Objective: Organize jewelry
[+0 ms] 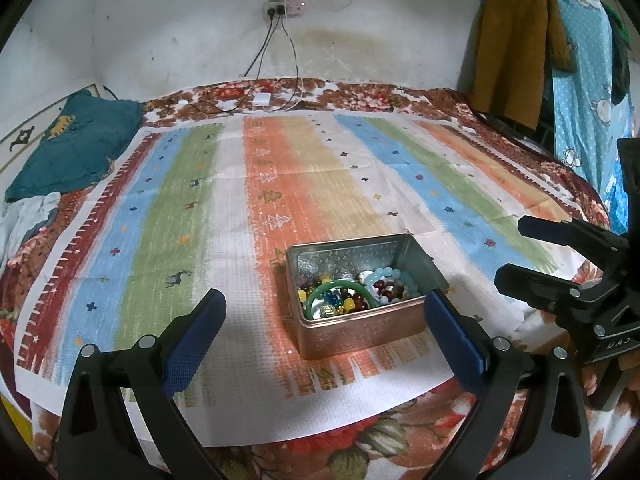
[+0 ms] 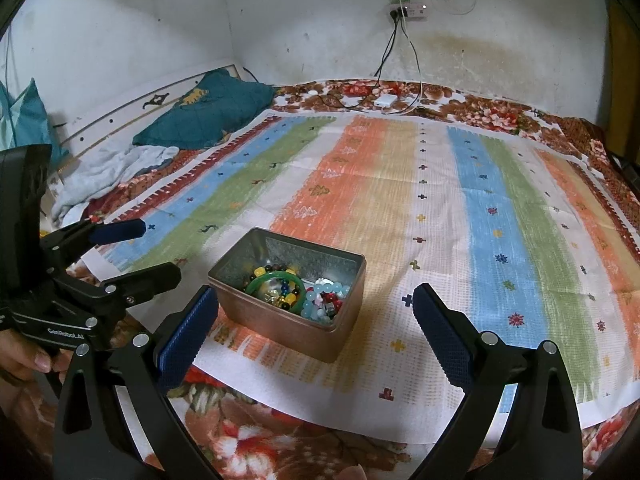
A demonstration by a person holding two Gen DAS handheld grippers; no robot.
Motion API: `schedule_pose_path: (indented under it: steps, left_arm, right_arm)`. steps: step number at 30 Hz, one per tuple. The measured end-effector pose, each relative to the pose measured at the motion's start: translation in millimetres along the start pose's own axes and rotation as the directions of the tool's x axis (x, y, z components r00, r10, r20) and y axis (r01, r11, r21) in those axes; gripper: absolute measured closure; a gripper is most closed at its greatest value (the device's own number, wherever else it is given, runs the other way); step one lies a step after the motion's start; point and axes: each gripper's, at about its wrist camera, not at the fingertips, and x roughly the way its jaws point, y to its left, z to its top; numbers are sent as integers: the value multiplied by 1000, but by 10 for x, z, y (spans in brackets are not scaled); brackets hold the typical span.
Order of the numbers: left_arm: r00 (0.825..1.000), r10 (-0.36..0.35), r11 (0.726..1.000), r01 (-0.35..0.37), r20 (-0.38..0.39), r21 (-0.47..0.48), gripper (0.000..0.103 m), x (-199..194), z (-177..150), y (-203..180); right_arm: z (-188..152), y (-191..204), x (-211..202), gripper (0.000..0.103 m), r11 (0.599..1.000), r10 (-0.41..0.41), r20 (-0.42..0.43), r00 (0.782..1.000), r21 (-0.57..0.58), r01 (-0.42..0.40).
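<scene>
An open copper-coloured tin (image 1: 360,332) sits on the striped cloth and holds jewelry: a green bangle (image 1: 340,286), light-blue bead bracelets (image 1: 390,278) and mixed coloured beads. In the right wrist view the tin (image 2: 280,330) holds the same bangle (image 2: 274,280) and blue beads (image 2: 320,296). My left gripper (image 1: 324,308) is open and empty, its fingers either side of the tin, held short of it. My right gripper (image 2: 314,304) is open and empty, near the tin's front. Each gripper shows in the other's view, the right (image 1: 560,256) and the left (image 2: 128,252).
The striped cloth (image 1: 180,208) covers a floral bedspread (image 2: 256,432). A teal pillow (image 1: 72,144) and pale clothes lie at the left. A white charger (image 1: 262,99) with cables lies by the far wall. Clothes hang at the right (image 1: 516,48).
</scene>
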Motion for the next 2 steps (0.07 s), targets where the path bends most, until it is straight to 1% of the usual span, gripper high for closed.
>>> schedule_pose_path:
  steps: [2]
  left_arm:
    - [1000, 1, 1000, -1, -1, -2, 6, 2, 1, 2]
  right_arm:
    - [-2, -10, 11, 4, 1000, -1, -2, 1000, -2, 1]
